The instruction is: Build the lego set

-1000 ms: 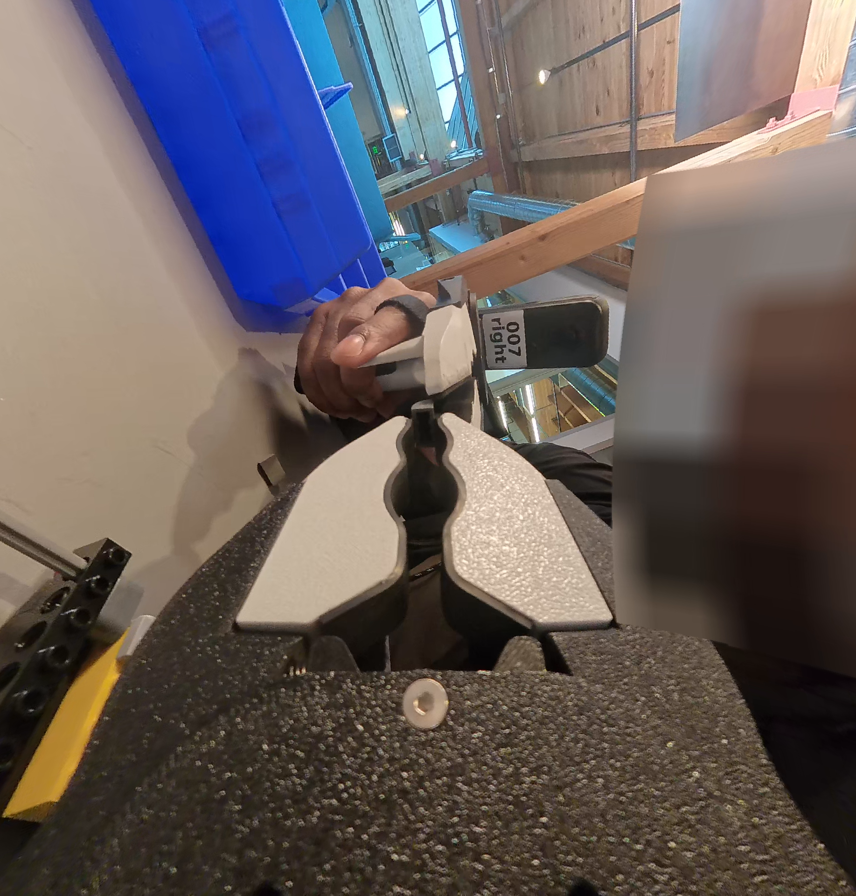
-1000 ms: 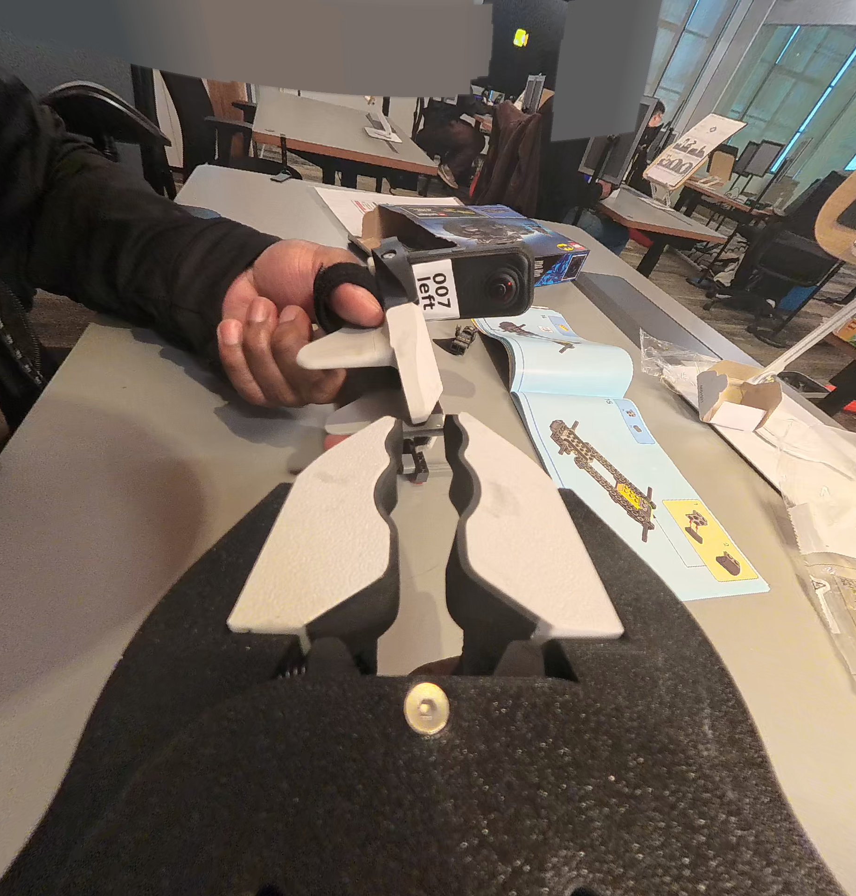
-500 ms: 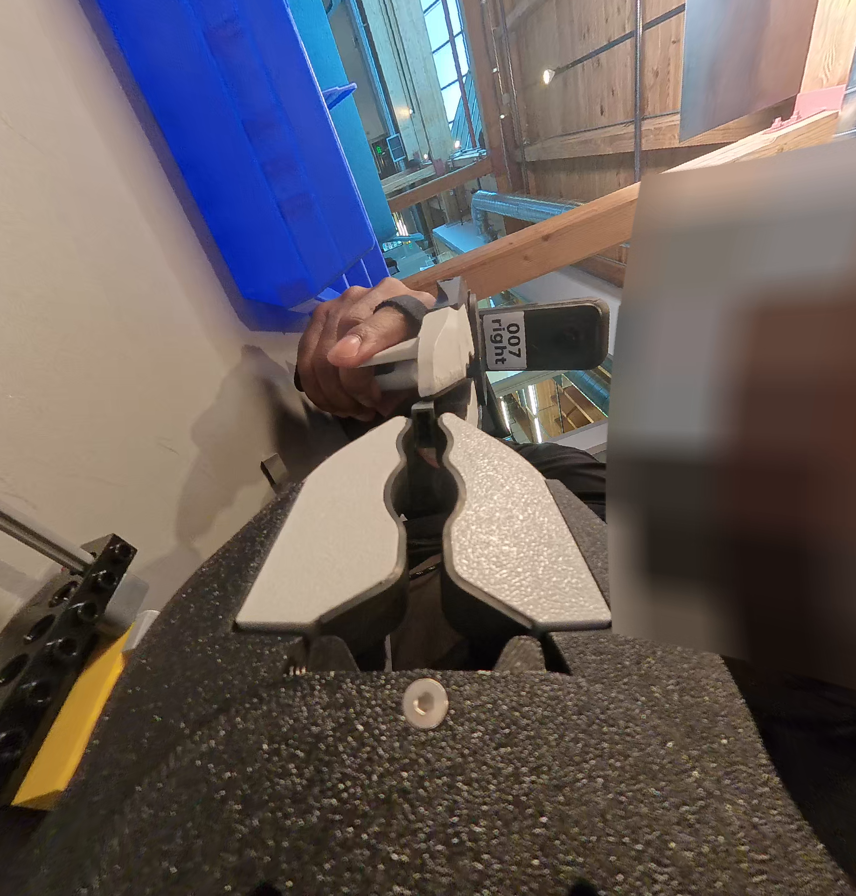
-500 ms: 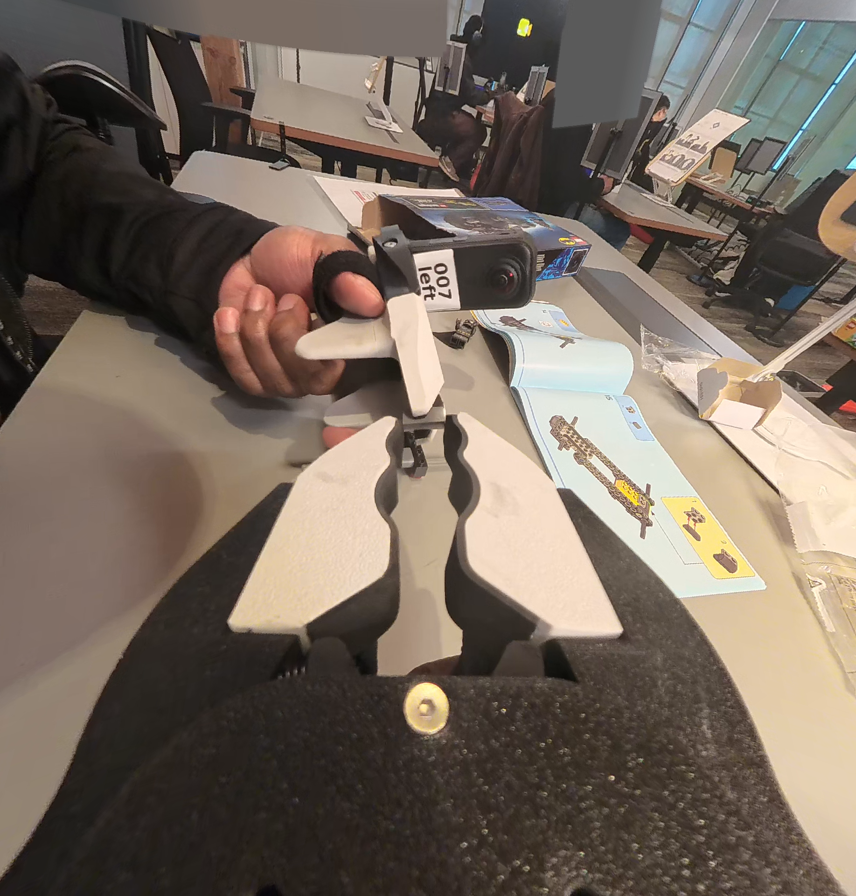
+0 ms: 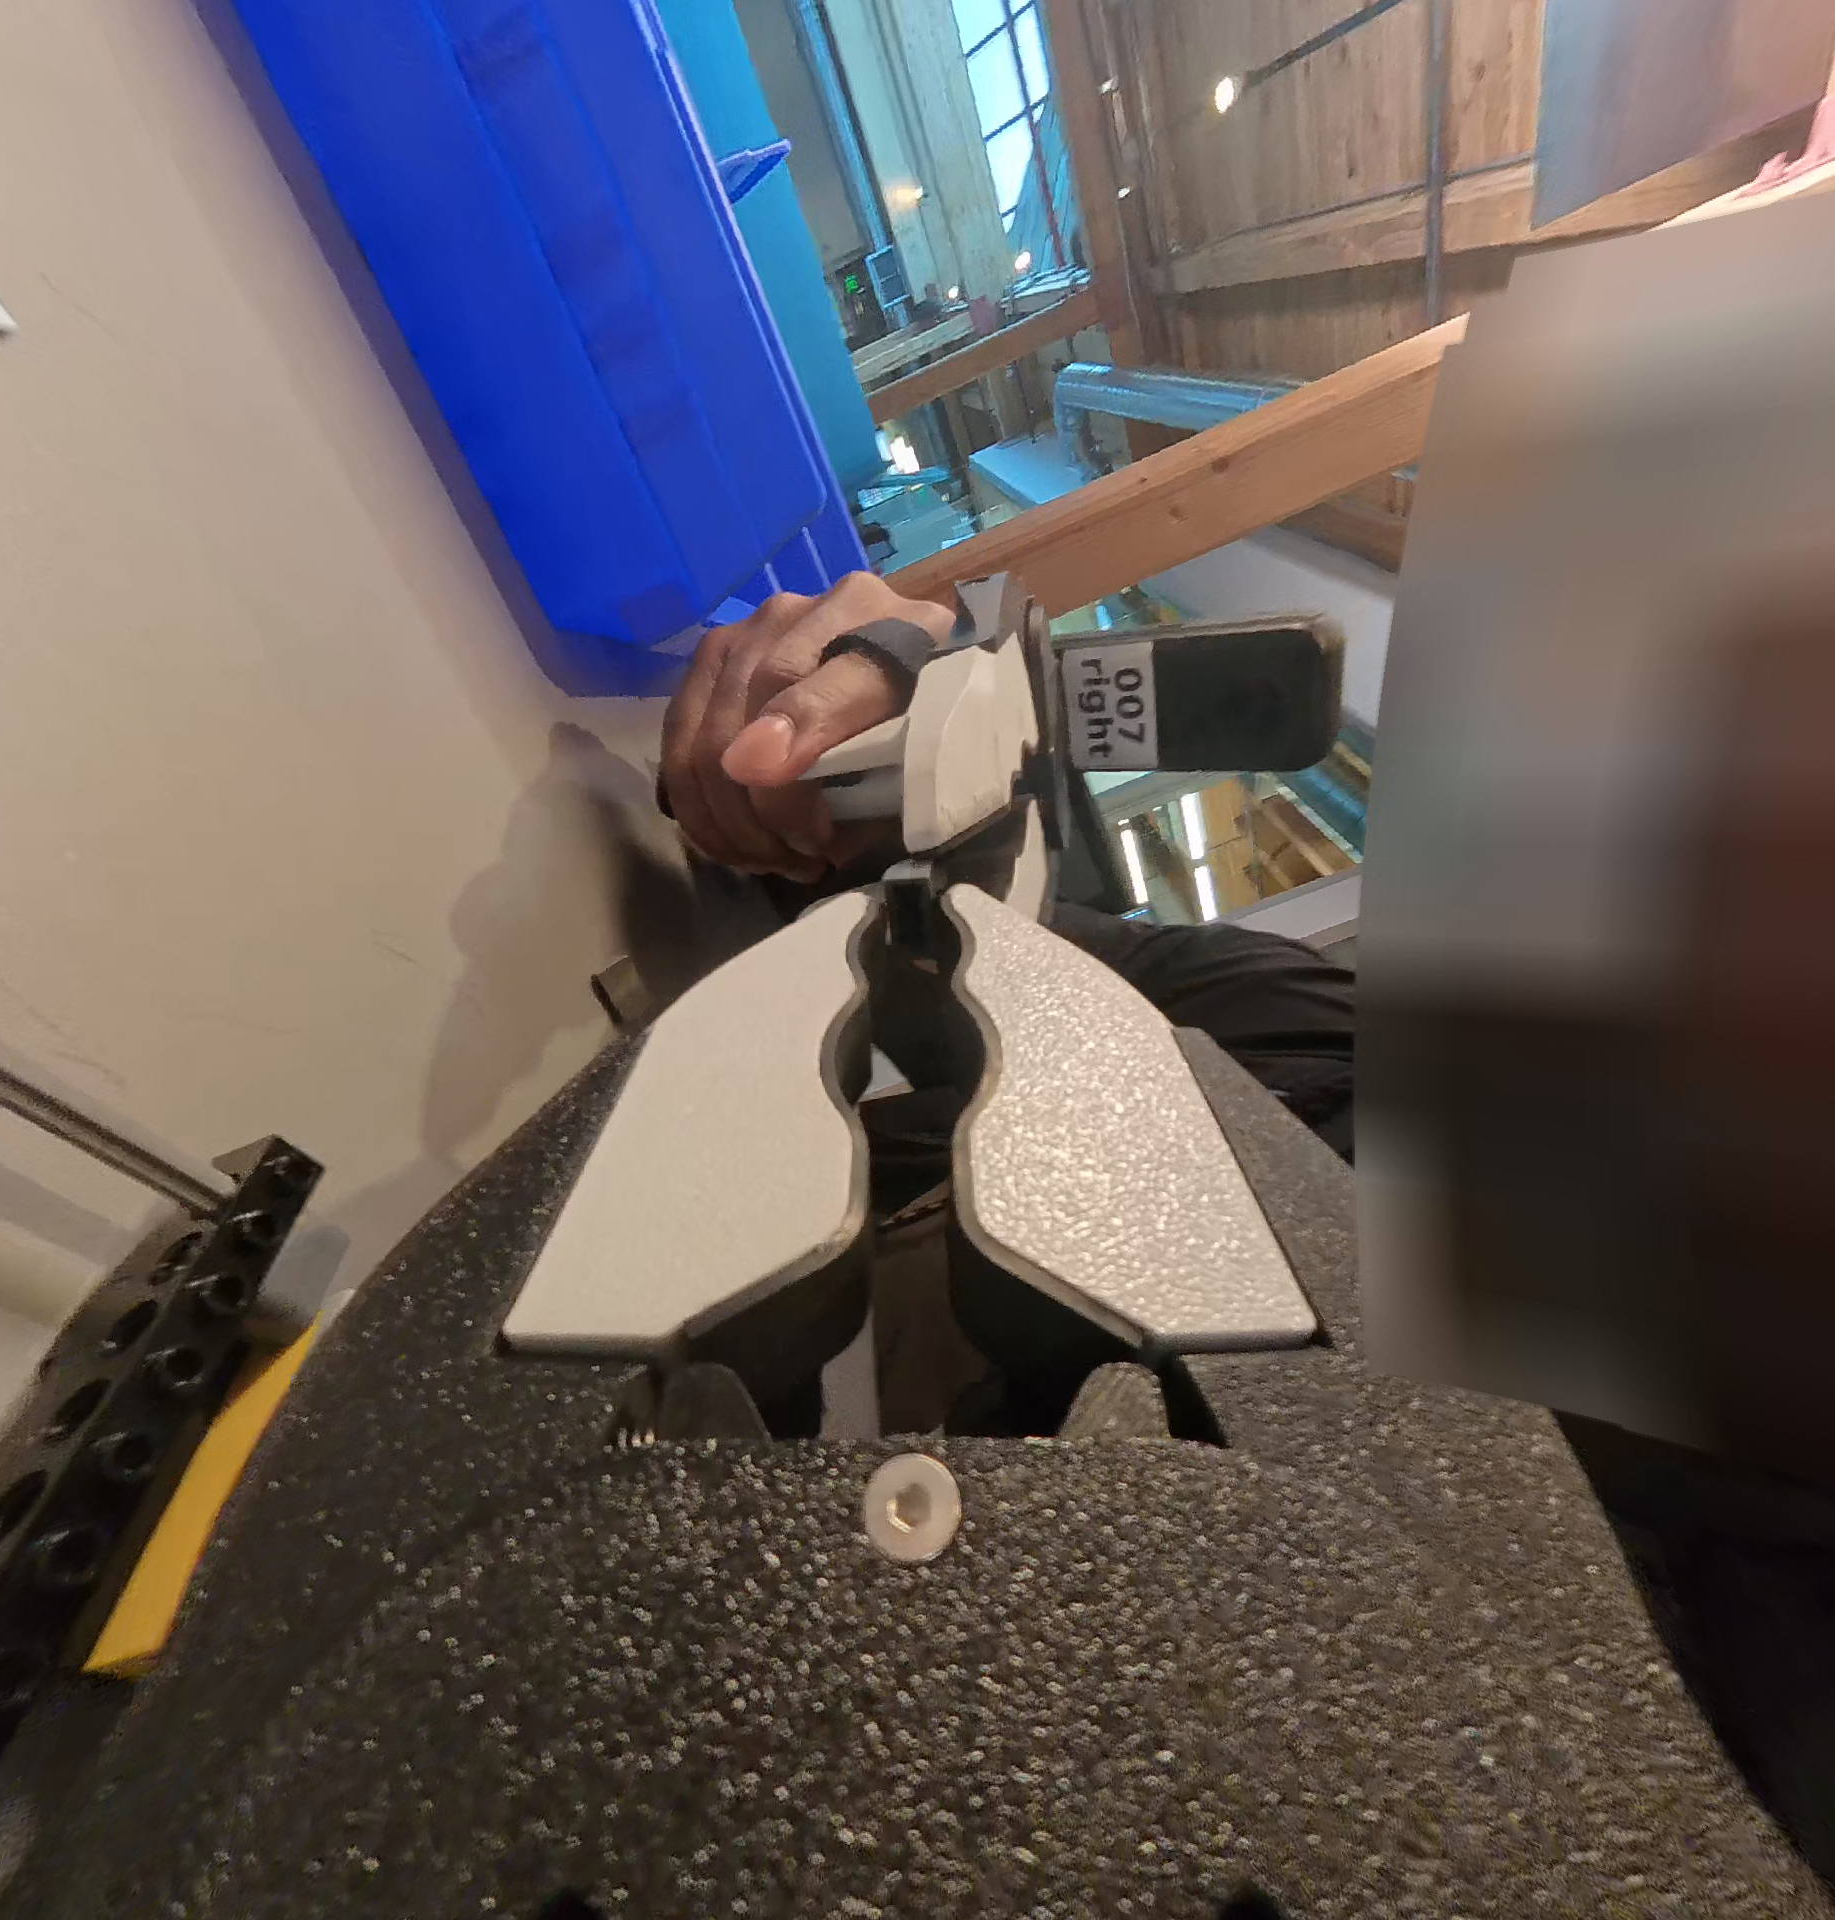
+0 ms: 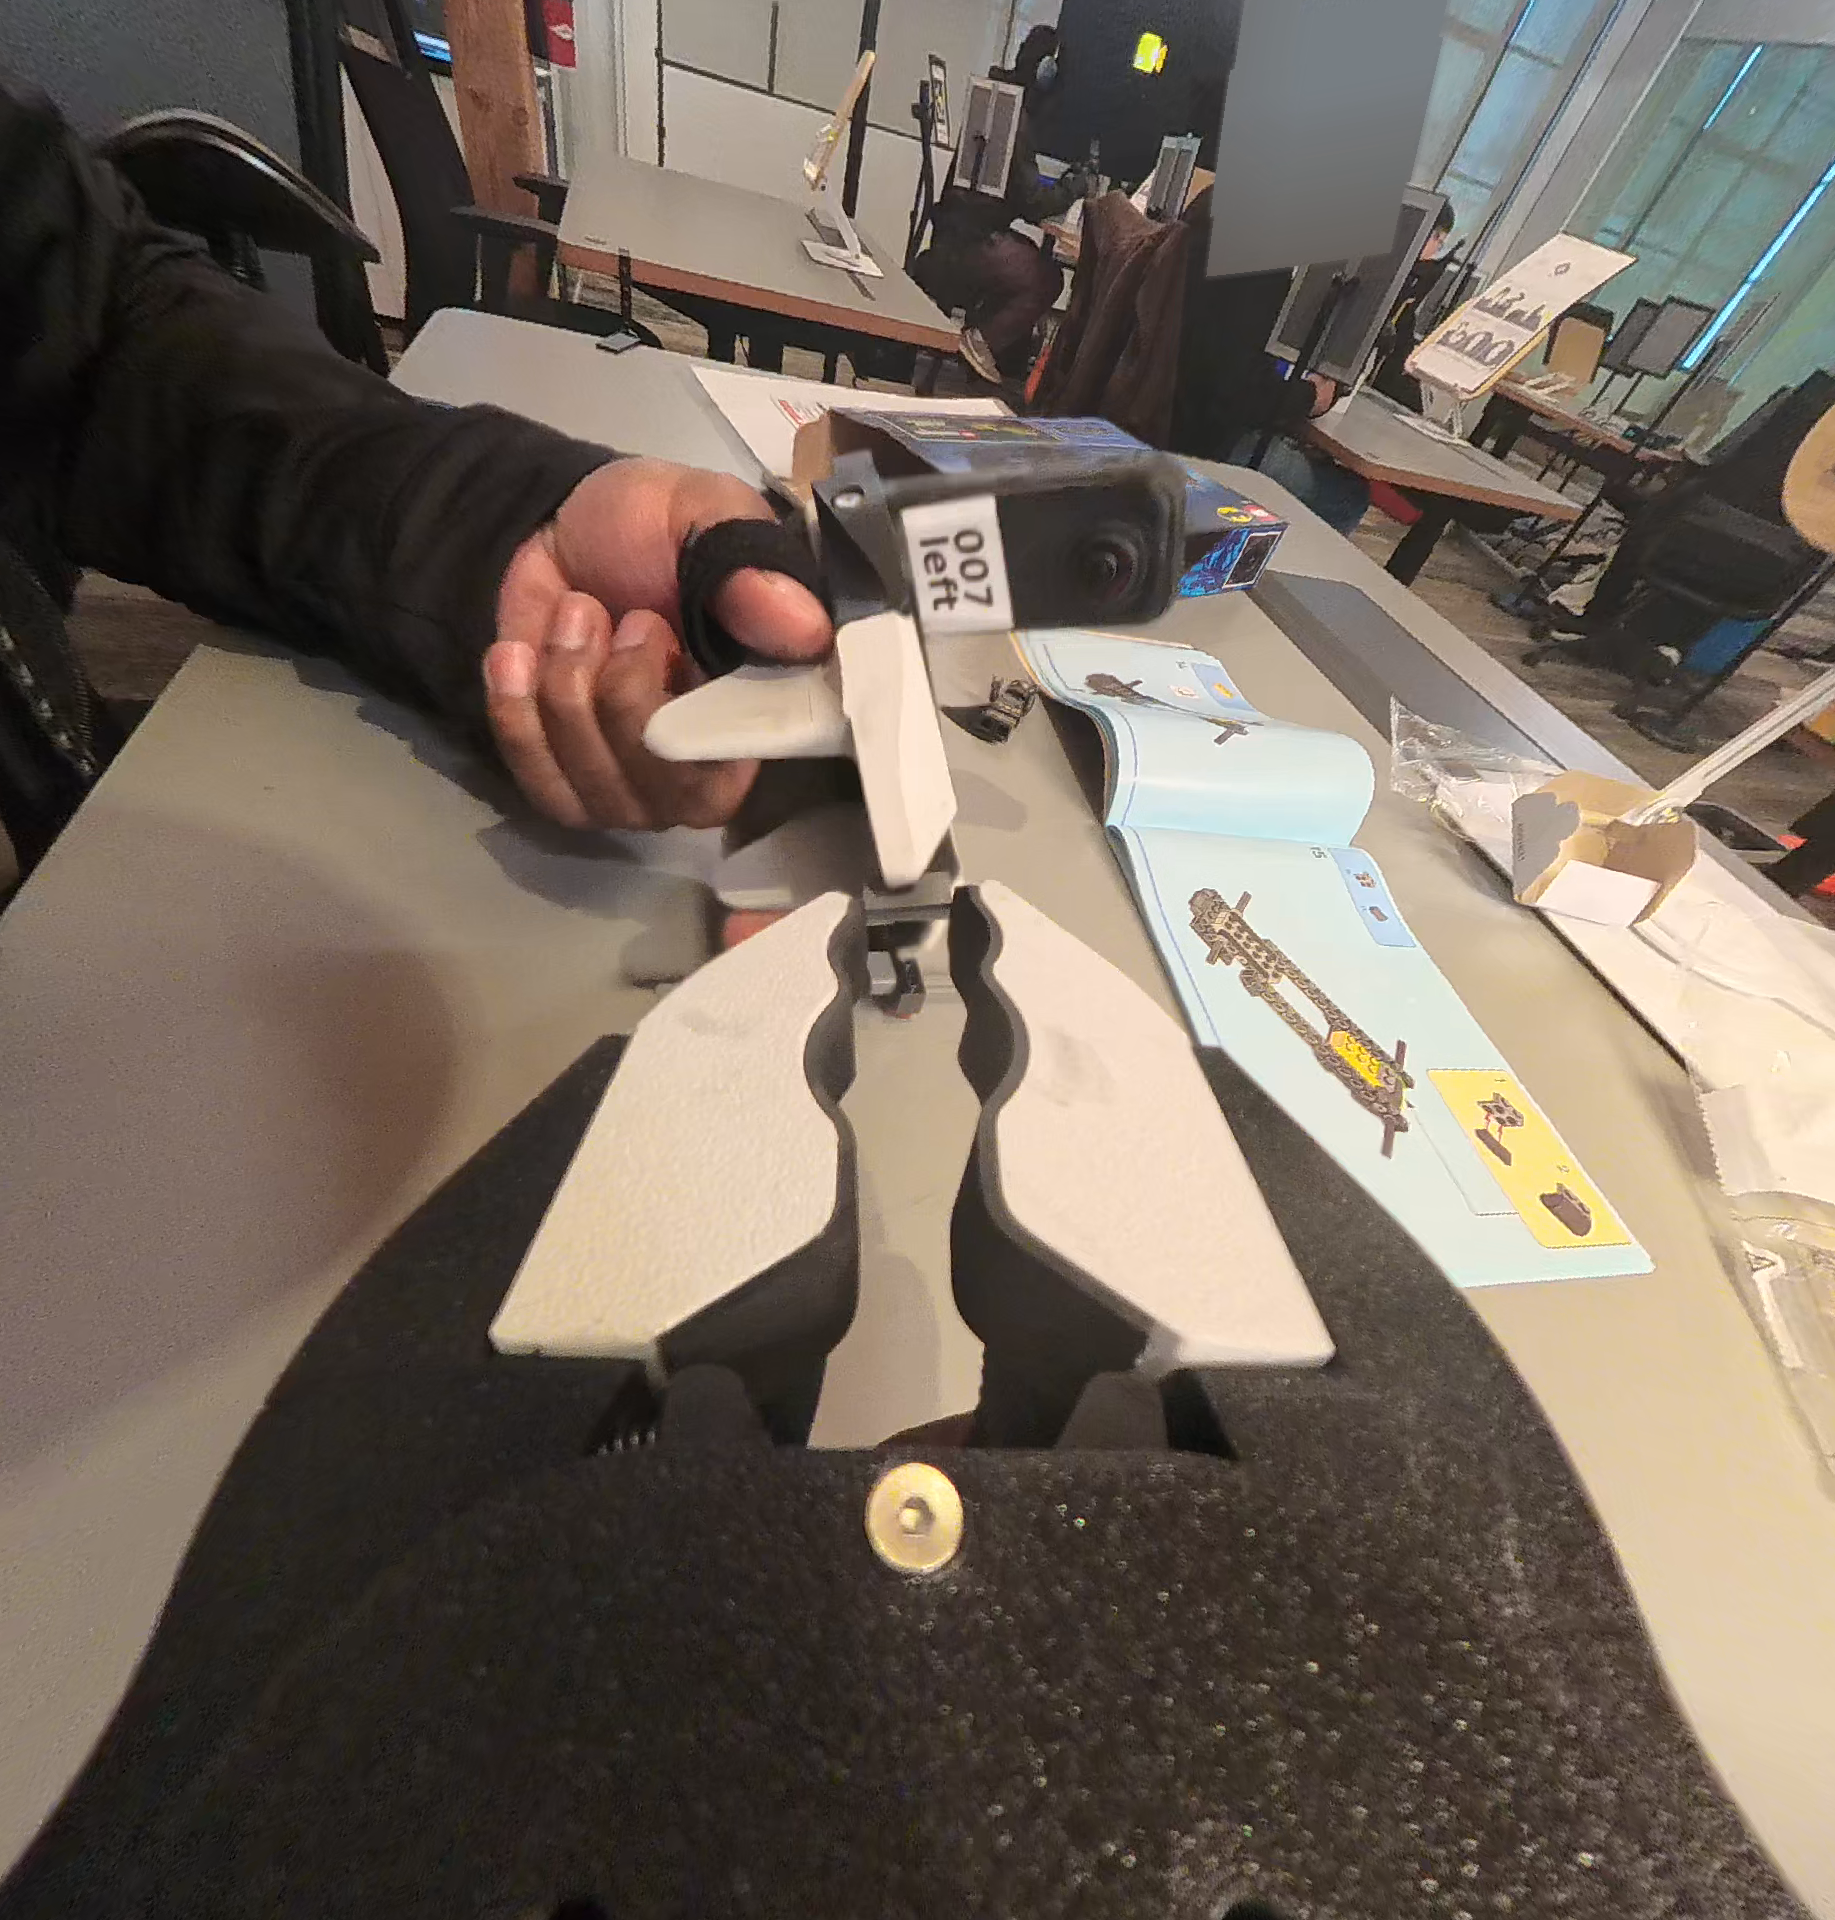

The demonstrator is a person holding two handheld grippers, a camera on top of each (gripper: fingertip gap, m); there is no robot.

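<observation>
- Two hand-held grippers meet tip to tip above one grey counter [image 6: 217, 1039]; each is held by one hand, and each carries one black camera with a white label.
- The left gripper [image 5: 908, 909] has its two grey fingers drawn in narrow, pinching one small dark building-brick piece [image 5: 905, 914] at the very tips. In the right wrist view it comes in from 12 o'clock, tips pointing down, gripped by the left hand [image 6: 622, 675] in a black sleeve.
- The right gripper [image 6: 902, 920] is also drawn in narrow; its two pale fingers close on one small grey brick assembly [image 6: 897, 935], a flat grey plate on top with a darker block hanging below. The left gripper's tips come down onto that same plate.
- In the left wrist view the right hand [image 5: 778, 727] holds the right gripper just past the tips at 12 o'clock.
- One open light-blue instruction booklet [image 6: 1308, 935] lies on the counter at 2 o'clock of the right gripper, two pages showing.
- One tiny dark brick part [image 6: 1001, 712] sits at the booklet's far left edge, at 1 o'clock.
- One dark blue cardboard box [image 6: 1048, 436] stands behind the left gripper's camera, at 12 o'clock.
- One torn tan-and-white small carton [image 6: 1599, 862] and several clear plastic bags [image 6: 1806, 1278] lie at 3 o'clock.
- One bright blue plastic bin [image 5: 539, 312] fills 11 o'clock of the left wrist view.
- One black studded brick beam on a yellow plate [image 5: 134, 1434] sits at 8 o'clock there.
</observation>
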